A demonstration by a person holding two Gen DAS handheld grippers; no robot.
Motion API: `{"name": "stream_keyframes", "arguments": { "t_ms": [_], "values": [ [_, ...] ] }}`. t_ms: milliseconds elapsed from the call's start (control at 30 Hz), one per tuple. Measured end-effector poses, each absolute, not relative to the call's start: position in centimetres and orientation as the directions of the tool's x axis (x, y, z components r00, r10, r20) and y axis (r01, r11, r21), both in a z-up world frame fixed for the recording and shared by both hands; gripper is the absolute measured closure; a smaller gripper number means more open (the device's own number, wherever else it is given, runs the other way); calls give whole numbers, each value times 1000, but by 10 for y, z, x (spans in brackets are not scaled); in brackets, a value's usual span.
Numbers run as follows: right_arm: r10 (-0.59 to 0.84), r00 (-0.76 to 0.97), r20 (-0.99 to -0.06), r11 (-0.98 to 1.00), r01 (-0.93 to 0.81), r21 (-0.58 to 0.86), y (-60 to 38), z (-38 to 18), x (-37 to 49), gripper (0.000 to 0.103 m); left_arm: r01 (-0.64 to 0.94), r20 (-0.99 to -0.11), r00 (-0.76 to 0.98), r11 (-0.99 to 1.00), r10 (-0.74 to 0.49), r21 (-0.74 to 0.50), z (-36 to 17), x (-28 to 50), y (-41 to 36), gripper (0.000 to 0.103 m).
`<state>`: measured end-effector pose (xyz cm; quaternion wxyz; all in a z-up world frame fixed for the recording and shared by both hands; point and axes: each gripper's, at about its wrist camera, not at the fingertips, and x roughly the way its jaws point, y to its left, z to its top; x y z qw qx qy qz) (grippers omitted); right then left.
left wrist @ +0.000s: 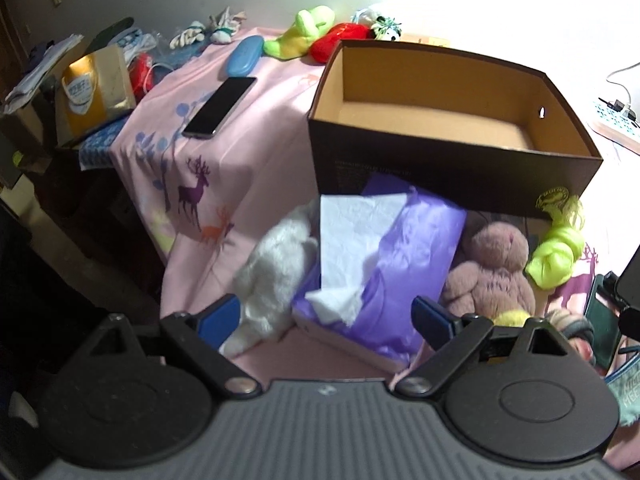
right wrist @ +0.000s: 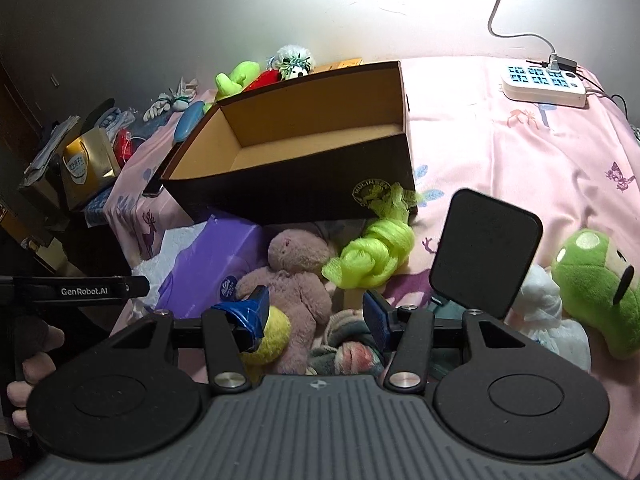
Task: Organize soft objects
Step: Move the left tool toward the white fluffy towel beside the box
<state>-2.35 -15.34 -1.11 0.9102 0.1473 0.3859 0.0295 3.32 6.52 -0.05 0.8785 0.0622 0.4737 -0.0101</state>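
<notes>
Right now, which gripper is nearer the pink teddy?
Right. The right gripper hangs open just above the pink teddy; the left gripper faces the purple tissue pack beside it.

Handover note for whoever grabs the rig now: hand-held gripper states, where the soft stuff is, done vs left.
Left hand-held gripper: open, empty, over the purple tissue pack, white plush beside it.
Right hand-held gripper: open, empty, above the pink plush bear, yellow ball and a multicolour cloth.
Cardboard box: open, nothing inside.
Also in front of the box: neon green scrunchy bundle. To the right: green mushroom plush. Behind the box: more plush toys.
Done: nothing boxed yet. Left: every soft item; the bear looks nearest.
</notes>
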Motion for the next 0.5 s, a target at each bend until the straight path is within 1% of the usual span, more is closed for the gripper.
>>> {"name": "stream_keyframes", "arguments": {
  "t_ms": [167,300,500],
  "values": [
    [140,725,-674,954,82,287,-138,-1,-7,68,120,-832,555,988,14,96,0,56,63,10],
    [108,722,-683,954,118,277,-130,-5,-1,68,143,-833,554,985,1,97,0,72,67,10],
    [21,733,-679,953,190,235,-117,-11,-2,71,189,-832,555,976,-16,107,-5,90,71,10]
  ]
}}
